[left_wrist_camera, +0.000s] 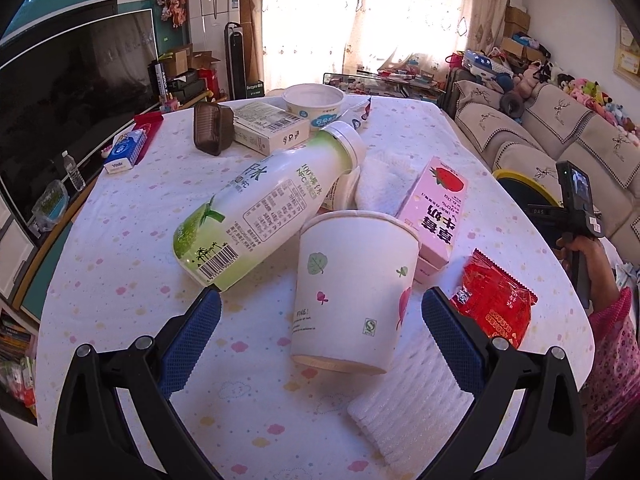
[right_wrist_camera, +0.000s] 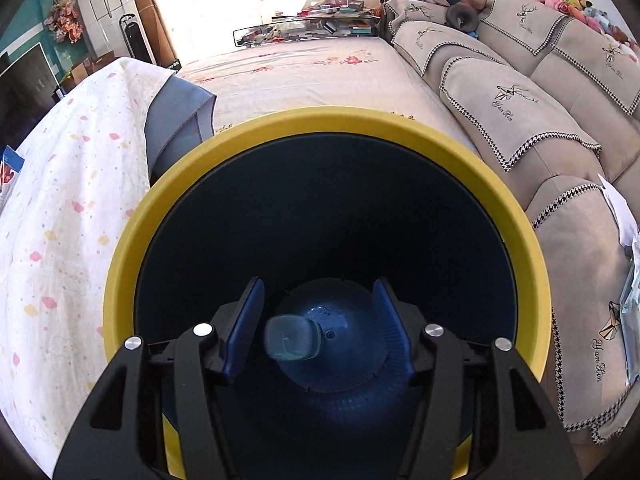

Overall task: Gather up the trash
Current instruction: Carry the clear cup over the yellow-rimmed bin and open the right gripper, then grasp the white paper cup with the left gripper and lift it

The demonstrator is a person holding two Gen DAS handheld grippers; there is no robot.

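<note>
On the cloth-covered table (left_wrist_camera: pixel 120 248), an upturned paper cup (left_wrist_camera: pixel 348 280) stands between the wide-apart fingers of my left gripper (left_wrist_camera: pixel 322 298), which is open and not touching it. Around the cup lie a white juice bottle (left_wrist_camera: pixel 264 208), a pink strawberry milk carton (left_wrist_camera: pixel 436 212), a red wrapper (left_wrist_camera: pixel 494 308) and a white foam sheet (left_wrist_camera: pixel 408 412). My right gripper (right_wrist_camera: pixel 318 282) points down into a yellow-rimmed dark blue bin (right_wrist_camera: pixel 328 120) and is open. A small, blurred, clear plastic piece (right_wrist_camera: pixel 292 338) shows between its fingers, near the left pad and clear of the right one.
Farther back on the table are a brown plastic tray (left_wrist_camera: pixel 212 128), a flat box (left_wrist_camera: pixel 268 126), a yogurt tub (left_wrist_camera: pixel 314 100) and a tissue pack (left_wrist_camera: pixel 122 152). A sofa (right_wrist_camera: pixel 520 100) flanks the bin on the right. A TV (left_wrist_camera: pixel 72 92) stands to the left.
</note>
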